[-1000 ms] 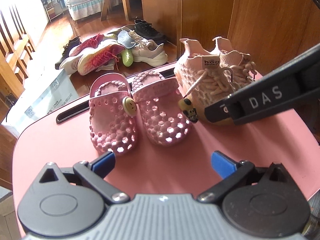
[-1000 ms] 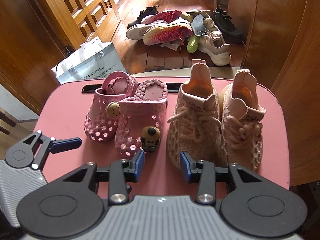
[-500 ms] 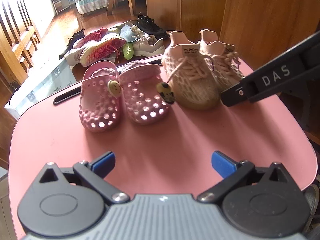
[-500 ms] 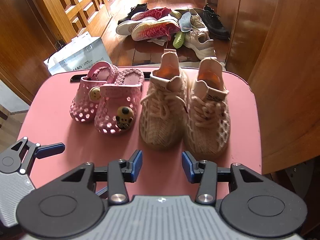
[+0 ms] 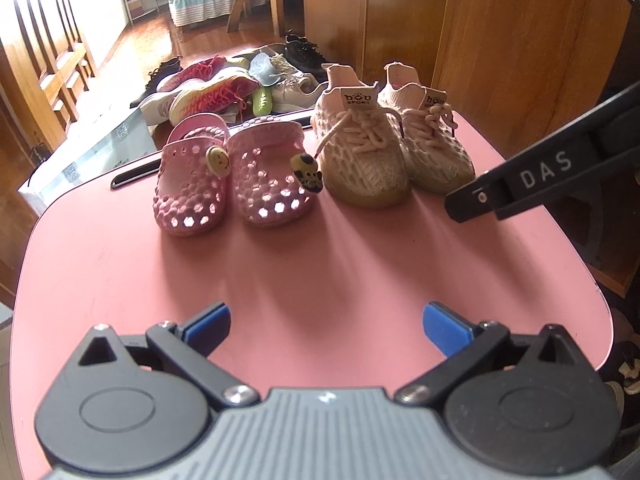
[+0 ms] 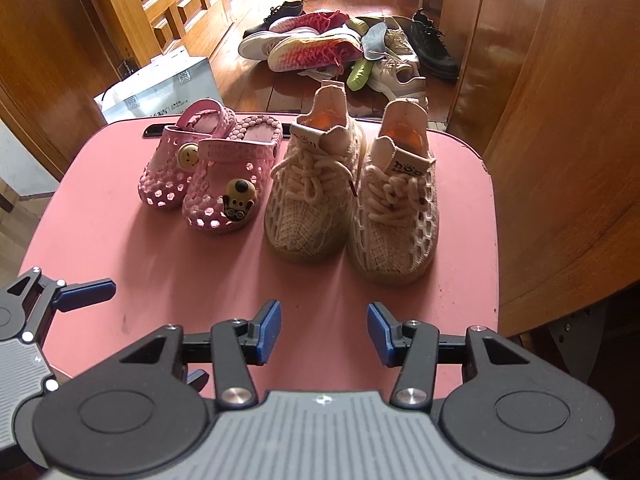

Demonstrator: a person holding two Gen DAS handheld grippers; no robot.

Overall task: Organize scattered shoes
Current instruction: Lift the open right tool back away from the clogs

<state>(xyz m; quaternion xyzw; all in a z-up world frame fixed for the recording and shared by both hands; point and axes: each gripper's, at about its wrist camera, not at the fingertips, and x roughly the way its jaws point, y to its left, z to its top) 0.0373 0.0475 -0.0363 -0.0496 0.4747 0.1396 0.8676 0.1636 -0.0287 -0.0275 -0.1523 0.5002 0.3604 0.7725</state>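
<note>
Two pairs of small shoes stand side by side, toes toward me, on the pink table (image 5: 320,264) (image 6: 200,264). On the left are the pink perforated clogs (image 5: 232,172) (image 6: 208,172) with charm badges. To their right are the beige knit lace-up sneakers (image 5: 392,152) (image 6: 352,204). My left gripper (image 5: 326,326) hovers open over the near table, well short of the clogs, with nothing between its blue pads. My right gripper (image 6: 323,330) is open and empty in front of the sneakers; in the left wrist view its black body (image 5: 540,176) juts in at the right.
A heap of adult shoes (image 5: 228,88) (image 6: 344,48) lies on the wooden floor beyond the table. A white box (image 6: 160,88) stands at the table's far left corner. Wooden cabinet panels (image 6: 560,120) rise close on the right. A dark slot (image 5: 132,174) cuts the table's far edge.
Both grippers have drawn back toward the near edge, so both shoe pairs look farther away. The shoes have not moved. Both grippers stayed open and empty.
</note>
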